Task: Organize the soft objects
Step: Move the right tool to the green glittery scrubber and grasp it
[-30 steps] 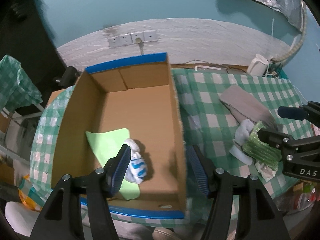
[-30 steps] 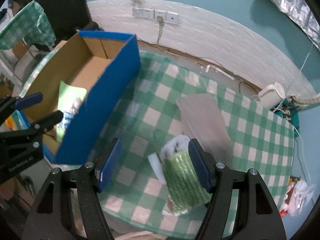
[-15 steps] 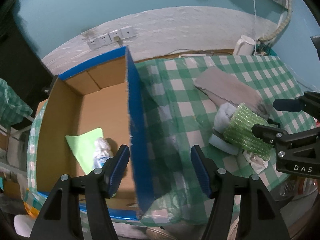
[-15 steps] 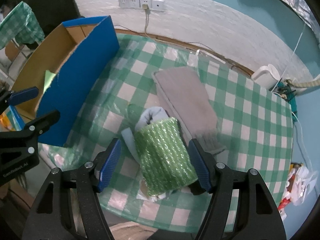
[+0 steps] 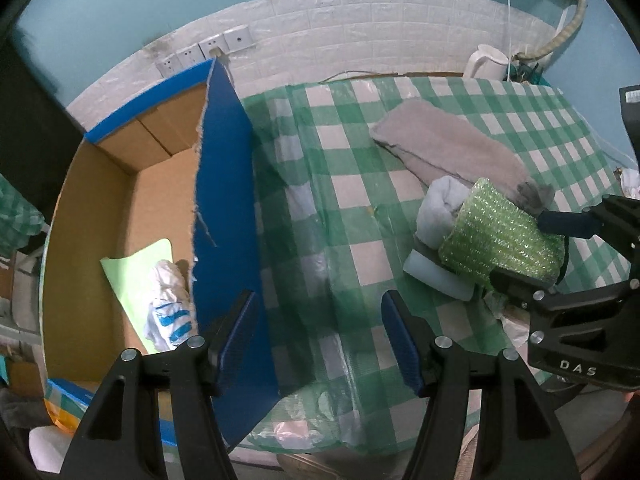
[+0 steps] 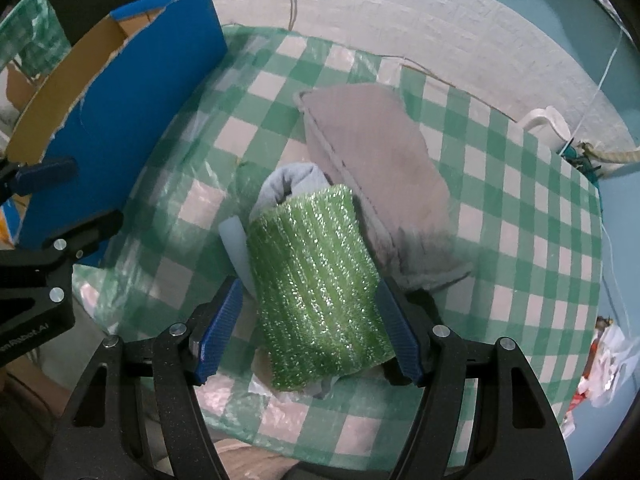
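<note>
The right gripper (image 6: 308, 330) stands open directly over the green sponge (image 6: 316, 288), one pad on each long side; whether the pads touch it cannot be told. The sponge's long axis runs away from the gripper, along its fingers. The left gripper (image 5: 318, 336), open and empty, hangs beside the box (image 5: 224, 208), farther off.

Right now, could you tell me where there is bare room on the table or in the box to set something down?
The checked tablecloth is bare between the blue box wall and the grey cloth. The box floor is free toward its back wall. It is crowded around the green sponge, which lies between the right gripper's open pads, atop the pale rolled cloth.
</note>
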Demonstrator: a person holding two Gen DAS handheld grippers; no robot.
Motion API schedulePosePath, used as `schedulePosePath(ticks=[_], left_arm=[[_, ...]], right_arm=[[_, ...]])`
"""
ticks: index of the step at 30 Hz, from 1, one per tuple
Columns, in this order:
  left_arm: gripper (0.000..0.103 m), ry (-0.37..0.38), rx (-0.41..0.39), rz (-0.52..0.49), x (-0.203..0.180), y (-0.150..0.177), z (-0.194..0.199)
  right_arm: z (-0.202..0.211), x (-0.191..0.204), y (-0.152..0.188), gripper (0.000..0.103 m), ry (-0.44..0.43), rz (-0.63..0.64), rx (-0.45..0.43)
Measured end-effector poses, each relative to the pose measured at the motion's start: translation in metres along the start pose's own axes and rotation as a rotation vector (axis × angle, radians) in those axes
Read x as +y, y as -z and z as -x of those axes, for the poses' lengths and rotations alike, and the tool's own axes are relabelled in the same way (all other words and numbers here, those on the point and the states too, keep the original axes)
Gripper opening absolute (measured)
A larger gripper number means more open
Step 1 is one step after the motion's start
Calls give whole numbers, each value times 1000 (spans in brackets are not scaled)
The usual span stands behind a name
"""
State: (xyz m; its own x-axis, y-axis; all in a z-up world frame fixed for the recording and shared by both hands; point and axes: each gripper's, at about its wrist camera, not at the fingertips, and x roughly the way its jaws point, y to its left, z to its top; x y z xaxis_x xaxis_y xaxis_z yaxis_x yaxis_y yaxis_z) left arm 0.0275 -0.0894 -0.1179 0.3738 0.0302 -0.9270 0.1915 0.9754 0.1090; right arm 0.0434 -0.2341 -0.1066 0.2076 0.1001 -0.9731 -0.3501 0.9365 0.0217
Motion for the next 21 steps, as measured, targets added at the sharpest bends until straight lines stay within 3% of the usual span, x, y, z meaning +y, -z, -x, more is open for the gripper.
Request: schedulePosePath(ticks=[9,12,21], left_arm=[[65,4,30,-4,-2,1,-9],[65,5,30,-6,-3,1,-9],[65,3,33,-9,-4,2,-10]], right_arm=[[-17,6,5,69,49,63,25],[-19,6,5,51,46,70,36],[-11,-10,1,24,6,-4,24]])
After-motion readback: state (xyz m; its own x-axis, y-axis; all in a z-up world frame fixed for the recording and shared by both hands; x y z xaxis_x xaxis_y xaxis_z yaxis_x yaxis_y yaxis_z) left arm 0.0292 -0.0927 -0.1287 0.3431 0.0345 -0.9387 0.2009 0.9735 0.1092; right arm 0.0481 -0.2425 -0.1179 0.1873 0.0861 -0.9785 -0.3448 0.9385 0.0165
